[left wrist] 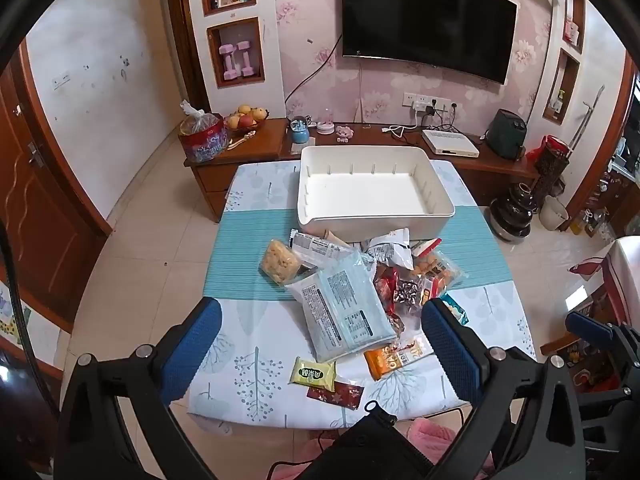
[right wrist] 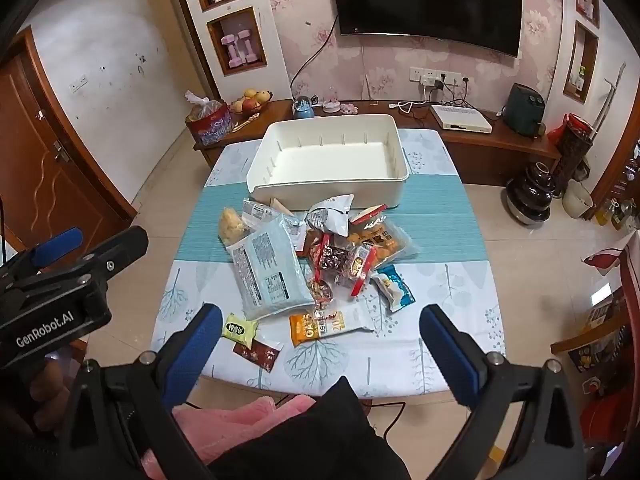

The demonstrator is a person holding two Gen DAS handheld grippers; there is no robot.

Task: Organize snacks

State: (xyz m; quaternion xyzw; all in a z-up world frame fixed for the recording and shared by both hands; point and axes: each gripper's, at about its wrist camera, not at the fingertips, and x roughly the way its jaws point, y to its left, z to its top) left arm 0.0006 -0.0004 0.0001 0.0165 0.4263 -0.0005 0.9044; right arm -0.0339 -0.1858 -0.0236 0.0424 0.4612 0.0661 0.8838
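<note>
Blue ribbed pads line both tongs. The left gripper (left wrist: 320, 344) and the right gripper (right wrist: 320, 344) each hover above the near edge of the table (left wrist: 248, 360), tilted down toward it, jaws spread as wide as they go, with nothing between the pads and nothing touched. In the right wrist view the left gripper appears at the left border, off the table's near-left corner.

Just beyond the pads lie the nearest snacks: a green packet (left wrist: 313, 373) and a dark red packet (left wrist: 335, 393) by the near edge, and an orange oat bar (right wrist: 320, 326) beside them. Farther in, a large pale blue pack (left wrist: 342, 312) leans on the main heap (right wrist: 344, 256), which covers the middle of the surface across the teal runner (left wrist: 240, 256). A clear bag of yellow puffs (left wrist: 279, 266) sits at the heap's left side.

At the far edge stands the white bin (left wrist: 372, 194), open and empty.

Judged stage: sorting has not begun; no snack is in the bin. The next move calls for lowering one gripper over a single loose packet, closing on its edge, and carrying it over the heap to the bin.
</note>
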